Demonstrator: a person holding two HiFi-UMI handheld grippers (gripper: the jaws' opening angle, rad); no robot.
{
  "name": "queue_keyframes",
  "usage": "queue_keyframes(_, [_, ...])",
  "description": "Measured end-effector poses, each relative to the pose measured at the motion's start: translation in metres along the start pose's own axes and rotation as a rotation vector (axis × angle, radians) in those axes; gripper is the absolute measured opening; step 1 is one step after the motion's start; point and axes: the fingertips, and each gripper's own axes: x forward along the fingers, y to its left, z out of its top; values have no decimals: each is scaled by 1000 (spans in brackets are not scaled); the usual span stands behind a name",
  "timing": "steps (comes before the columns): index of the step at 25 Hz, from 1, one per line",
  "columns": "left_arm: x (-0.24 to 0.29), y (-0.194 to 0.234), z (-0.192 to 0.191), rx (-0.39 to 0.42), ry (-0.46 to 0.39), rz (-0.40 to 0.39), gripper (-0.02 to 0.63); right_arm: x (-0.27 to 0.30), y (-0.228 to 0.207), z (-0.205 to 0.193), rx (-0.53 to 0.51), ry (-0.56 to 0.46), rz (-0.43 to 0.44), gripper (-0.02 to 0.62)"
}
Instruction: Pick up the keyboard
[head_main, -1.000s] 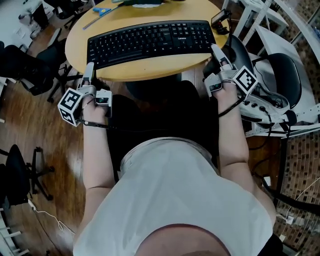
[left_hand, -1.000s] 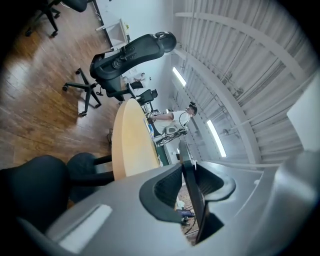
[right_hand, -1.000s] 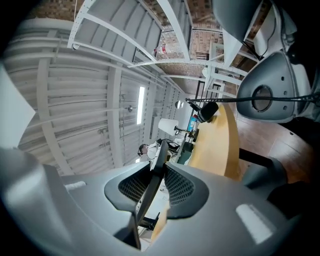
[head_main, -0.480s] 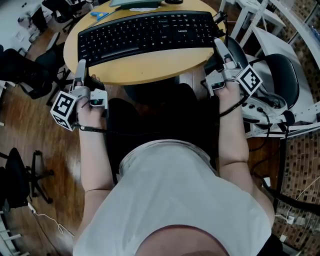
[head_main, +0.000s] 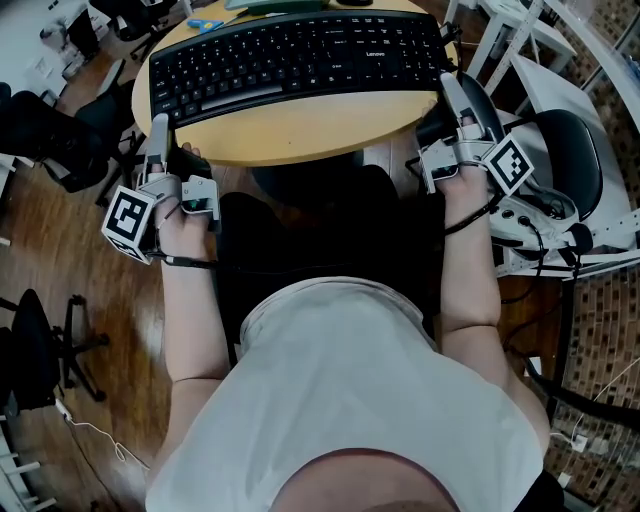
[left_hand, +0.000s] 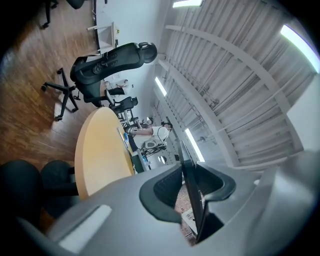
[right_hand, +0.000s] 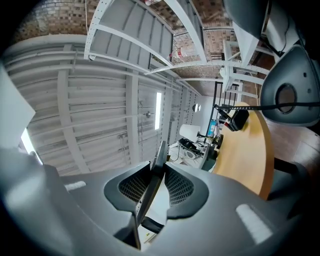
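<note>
Left gripper is pinching the thin left end of the keyboard, which is showing edge-on between its pads. Right gripper is clamping the opposite end the same way. The keyboard is spanning between the two, just ahead of them over the table; whether it is clear of the top cannot be told.

Risk: each grip is biting only a narrow margin. Uneven raising or drifting apart could twist one end free, dropping it onto the table.

Both forearms reach forward, and the left gripper and the right gripper, tilted slightly upward, each clamp one end of the keyboard.
</note>
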Motion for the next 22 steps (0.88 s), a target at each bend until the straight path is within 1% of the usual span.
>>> queue_keyframes(3, [-1,-36,5,-15,-10,-20,419,7,35,17,-5,0,26,95])
queue_keyframes(6, [-1,-50,10,-13,-13,-26,419,11,45,21,7,-1,33,95])
queue_keyframes(9, [0,-46,12,4,-10,-16,419,12,41,19,14,2,29,95])
queue_keyframes(12, [1,-48,11,-10,-19,-23,419,12,39,19,21,5,27,94])
queue_keyframes(15, [0,-45,10,-13,-19,-12,419,13,36,17,25,7,19,94])
queue_keyframes(19, [-6,-22,6,-24,-13,17,419,6,20,6,24,21,-7,95])
queue_keyframes(22, [-8,-9,2,-30,-2,54,419,2,6,1,36,29,-42,95])
